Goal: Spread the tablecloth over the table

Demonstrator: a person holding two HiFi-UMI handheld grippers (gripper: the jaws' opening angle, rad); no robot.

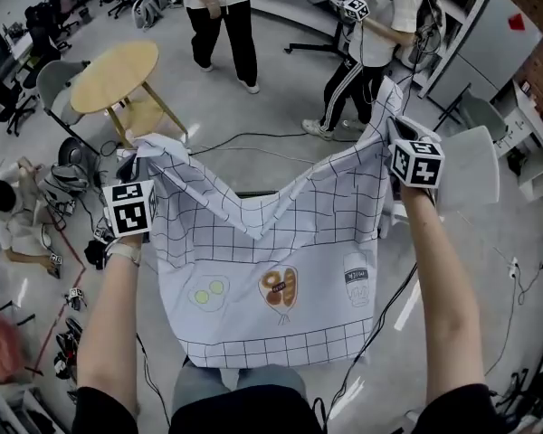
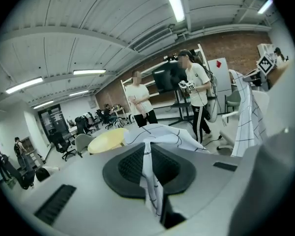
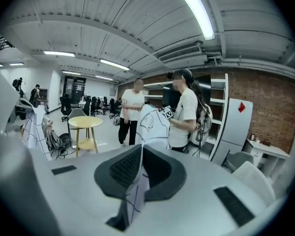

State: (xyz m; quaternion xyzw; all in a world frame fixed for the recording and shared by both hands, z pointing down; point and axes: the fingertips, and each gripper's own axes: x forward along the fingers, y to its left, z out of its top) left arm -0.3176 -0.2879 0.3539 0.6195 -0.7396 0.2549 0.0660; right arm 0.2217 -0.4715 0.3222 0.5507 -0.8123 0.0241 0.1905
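Tablecloth [image 1: 281, 251] hangs in the air in front of me, stretched between both claws. Its top edge runs left to right and sags in a V at the middle, while the rest drops toward my legs. The printed eggs, toast and milk carton sit close to the near edge, upright as I see them.

Left claw [image 1: 136, 159] is pinched on the far-left corner. In the left gripper view a fold of checked cloth is squeezed between its jaws. Right claw [image 1: 391, 125] is clamped the same way on the far-right corner.

Beyond the cloth at far left stands a round yellow table [image 1: 116, 75] with a grey chair [image 1: 54, 84] beside it. Two people [image 1: 219, 16] [image 1: 373, 34] stand farther off, and cables [image 1: 244, 138] trail over the floor between them and the cloth. A second grey chair [image 1: 471, 165] sits just right of the right claw — and a crouching person [image 1: 9, 211] is on the floor at left.
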